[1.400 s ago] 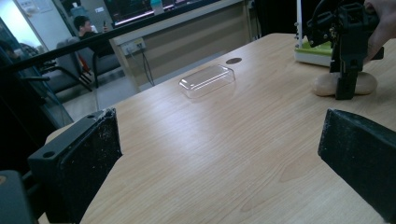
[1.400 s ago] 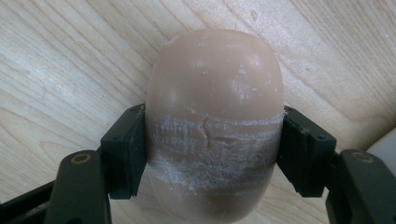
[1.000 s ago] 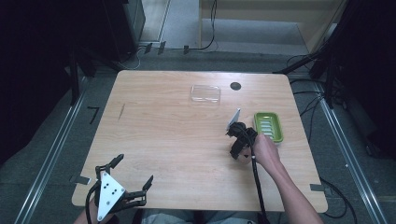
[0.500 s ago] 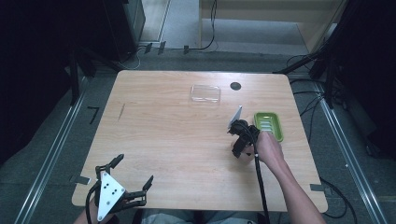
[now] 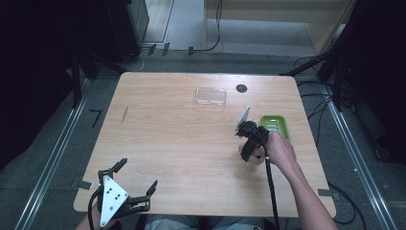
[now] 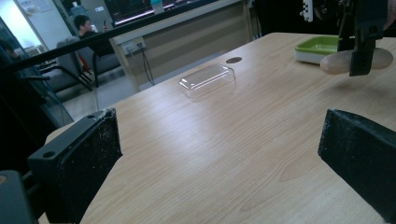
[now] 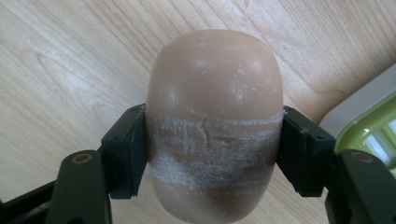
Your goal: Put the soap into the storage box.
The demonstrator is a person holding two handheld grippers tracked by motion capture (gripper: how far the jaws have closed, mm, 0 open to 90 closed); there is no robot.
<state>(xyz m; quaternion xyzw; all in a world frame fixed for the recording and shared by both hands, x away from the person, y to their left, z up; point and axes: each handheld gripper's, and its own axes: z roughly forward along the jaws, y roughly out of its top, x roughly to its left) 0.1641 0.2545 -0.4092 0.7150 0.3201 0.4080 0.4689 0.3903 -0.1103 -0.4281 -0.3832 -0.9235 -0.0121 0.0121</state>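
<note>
A tan oval soap bar (image 7: 215, 93) is clamped across its middle between the pads of my right gripper (image 7: 214, 149), which is shut on it. In the high view the right gripper (image 5: 249, 152) holds the soap (image 5: 258, 155) just above the table, right beside a green soap dish (image 5: 274, 125). The dish's corner (image 7: 373, 126) lies close to the right of the soap. My left gripper (image 5: 138, 175) rests at the table's front left corner, its jaws wide apart with nothing between them (image 6: 222, 163). Seen from there, the soap (image 6: 336, 62) hangs above the wood in front of the dish (image 6: 317, 46).
A clear plastic lid (image 5: 210, 96) lies at the back middle of the wooden table (image 5: 167, 143), with a small black round hole (image 5: 241, 88) to its right. Cables and metal rails run along the floor on both sides.
My right gripper has lifted slightly with the soap in it, staying beside the green dish. The left gripper has not moved.
</note>
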